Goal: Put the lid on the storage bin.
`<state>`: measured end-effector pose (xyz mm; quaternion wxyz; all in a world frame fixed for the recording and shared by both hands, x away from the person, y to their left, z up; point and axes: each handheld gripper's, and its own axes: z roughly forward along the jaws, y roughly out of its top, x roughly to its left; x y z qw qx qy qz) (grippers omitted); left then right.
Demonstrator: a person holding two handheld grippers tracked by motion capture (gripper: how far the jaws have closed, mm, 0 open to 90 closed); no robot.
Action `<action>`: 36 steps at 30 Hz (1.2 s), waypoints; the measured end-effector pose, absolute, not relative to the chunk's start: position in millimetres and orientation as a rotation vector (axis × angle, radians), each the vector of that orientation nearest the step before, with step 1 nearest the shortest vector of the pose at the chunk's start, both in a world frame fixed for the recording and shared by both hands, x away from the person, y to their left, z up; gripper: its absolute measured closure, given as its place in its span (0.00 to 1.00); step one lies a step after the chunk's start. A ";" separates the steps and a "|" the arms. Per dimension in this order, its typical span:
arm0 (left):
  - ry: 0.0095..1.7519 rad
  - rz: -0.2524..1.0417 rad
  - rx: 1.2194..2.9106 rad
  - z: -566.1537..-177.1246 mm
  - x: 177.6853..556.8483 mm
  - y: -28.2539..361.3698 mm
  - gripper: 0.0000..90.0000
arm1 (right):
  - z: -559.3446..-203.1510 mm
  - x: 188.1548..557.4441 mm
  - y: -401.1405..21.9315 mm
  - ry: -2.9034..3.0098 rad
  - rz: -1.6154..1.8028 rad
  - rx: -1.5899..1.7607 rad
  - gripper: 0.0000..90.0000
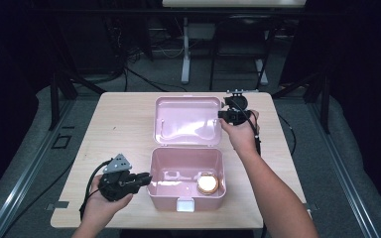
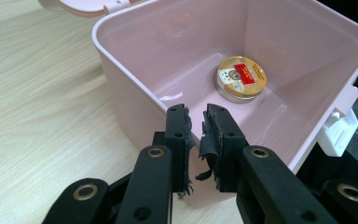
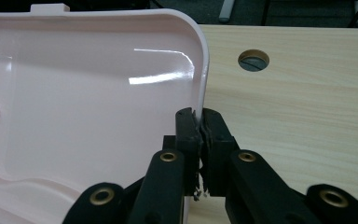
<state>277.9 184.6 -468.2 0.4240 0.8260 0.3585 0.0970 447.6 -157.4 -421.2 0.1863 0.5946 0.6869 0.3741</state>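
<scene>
both grippers [image 1: 146, 179] [image 1: 222, 114] seemingly clamp the box [image 1: 164, 197] edges.

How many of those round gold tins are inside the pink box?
1. The round gold tin lies flat on the floor of the pink box, in the corner near its front wall and latch, on the person's right. No other shows inside.

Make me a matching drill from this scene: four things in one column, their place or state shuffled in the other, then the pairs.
1. round tin
2. lid
3. left gripper
4. right gripper

a. shut on the lid's right edge
b. lying open behind the box
c. clamped on the left wall of the pink box
d. inside the box, at its right

Pairs: 1-d, 2-b, 3-c, 4-a
</scene>
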 end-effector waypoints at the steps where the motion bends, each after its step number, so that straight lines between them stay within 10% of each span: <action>1: 0.897 0.243 2.066 -468.2 277.9 184.6 0.88 | -420.5 447.2 -157.6 1.936 1.055 1.662 0.97; 36: 0.902 0.240 2.064 -468.2 277.6 184.4 0.88 | -401.3 413.3 -160.2 1.901 1.152 1.516 0.97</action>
